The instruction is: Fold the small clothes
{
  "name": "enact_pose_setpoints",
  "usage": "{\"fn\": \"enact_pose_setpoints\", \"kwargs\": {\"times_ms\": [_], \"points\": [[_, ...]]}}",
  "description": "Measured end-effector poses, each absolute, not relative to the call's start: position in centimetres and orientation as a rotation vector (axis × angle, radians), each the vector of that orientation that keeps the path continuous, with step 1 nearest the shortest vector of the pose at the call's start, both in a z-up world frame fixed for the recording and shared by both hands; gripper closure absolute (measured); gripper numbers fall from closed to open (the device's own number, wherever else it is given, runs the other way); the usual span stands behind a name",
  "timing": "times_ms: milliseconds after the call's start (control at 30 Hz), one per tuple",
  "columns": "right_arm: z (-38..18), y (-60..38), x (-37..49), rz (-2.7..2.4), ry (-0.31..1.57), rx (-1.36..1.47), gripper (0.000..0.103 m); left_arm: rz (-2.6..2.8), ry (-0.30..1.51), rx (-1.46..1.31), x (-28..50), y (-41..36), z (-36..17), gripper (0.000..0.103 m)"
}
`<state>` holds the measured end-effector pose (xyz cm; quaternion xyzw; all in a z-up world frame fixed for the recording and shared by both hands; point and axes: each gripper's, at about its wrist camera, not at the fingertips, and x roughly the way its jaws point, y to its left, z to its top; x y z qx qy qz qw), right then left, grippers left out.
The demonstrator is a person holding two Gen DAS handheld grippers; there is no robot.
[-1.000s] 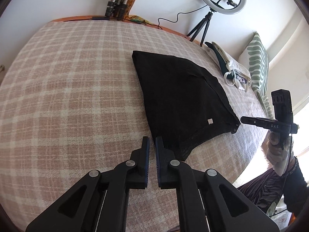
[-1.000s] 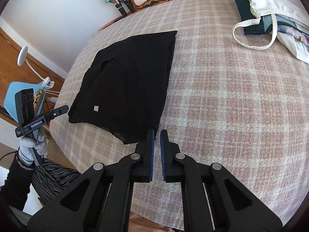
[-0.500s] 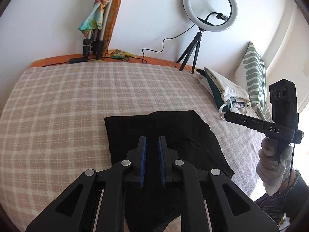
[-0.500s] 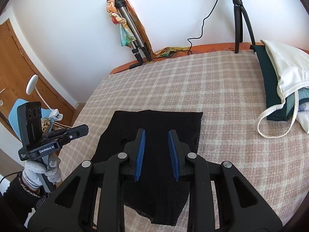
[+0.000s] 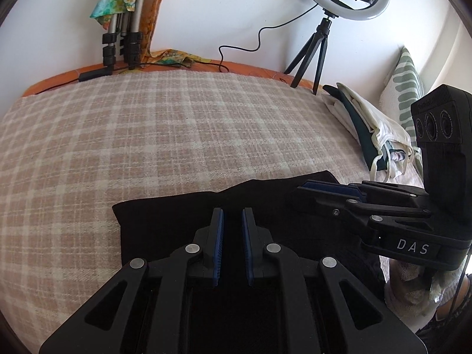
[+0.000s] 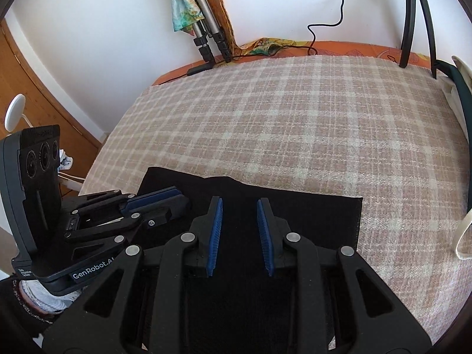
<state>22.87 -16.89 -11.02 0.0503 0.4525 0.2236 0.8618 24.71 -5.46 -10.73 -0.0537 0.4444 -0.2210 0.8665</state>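
A black garment point(image 5: 165, 215) lies flat on the checked blanket point(image 5: 177, 135), folded into a rectangle; it also shows in the right wrist view point(image 6: 318, 218). My left gripper point(image 5: 231, 218) hovers low over its near part, jaws slightly apart and empty. My right gripper point(image 6: 239, 209) hovers over the same garment, jaws open wider and empty. Each gripper shows in the other's view, the right one point(image 5: 333, 188) to the right, the left one point(image 6: 159, 197) to the left. The garment's near edge is hidden under the grippers.
A pile of folded clothes point(image 5: 374, 129) lies at the right edge of the bed, next to a green patterned pillow point(image 5: 410, 88). A ring light on a tripod point(image 5: 318, 44) and folded tripods point(image 5: 121, 38) stand at the back wall. A wooden door point(image 6: 38, 88) is to the left.
Both grippers have come down and forward over the black garment and closer together. The right gripper has opened wider; the left has opened slightly.
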Motion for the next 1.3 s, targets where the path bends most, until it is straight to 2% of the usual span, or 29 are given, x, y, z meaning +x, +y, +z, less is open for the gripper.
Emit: {"fn": "enact_pose_setpoints", "kwargs": {"times_ms": [133,200,500,633,700,733,767,833,1067,1300], "points": [[-12.4,-17.7,23.6,0.423,0.979,0.119,0.077,-0.449,0.941,-0.105,25.0,-4.9,-11.5,0.092],[-12.3,-18.3,23.8,0.414,0.978,0.137,0.079,-0.447,0.938,-0.088,24.9,-4.8,-11.5,0.092],[-11.9,-23.1,24.1,0.226,0.966,0.19,0.08,-0.29,0.928,-0.074,25.8,-0.9,-11.4,0.092],[-11.5,-26.3,23.2,0.166,0.975,0.282,0.077,-0.293,0.945,-0.226,26.2,2.2,-11.1,0.092],[-11.1,-27.4,22.4,0.205,0.98,0.345,0.077,-0.309,0.953,-0.3,26.3,3.5,-11.0,0.088],[-10.8,-27.7,21.9,0.217,0.98,0.354,0.071,-0.314,0.951,-0.314,26.2,4.0,-10.8,0.078],[-10.6,-27.9,21.2,0.228,0.979,0.358,0.057,-0.317,0.945,-0.327,26.1,4.4,-10.7,0.067],[-10.3,-28.5,19.5,0.266,0.977,0.385,0.043,-0.341,0.938,-0.371,26.0,5.2,-10.5,0.06],[-11.5,-29.8,14.1,0.375,1.051,0.504,0.043,-0.392,0.996,-0.545,26.4,6.6,-11.9,0.06],[-13.4,-30.5,11.2,0.434,1.109,0.607,0.043,-0.419,1.019,-0.549,26.8,5.1,-12.7,0.059]]}}
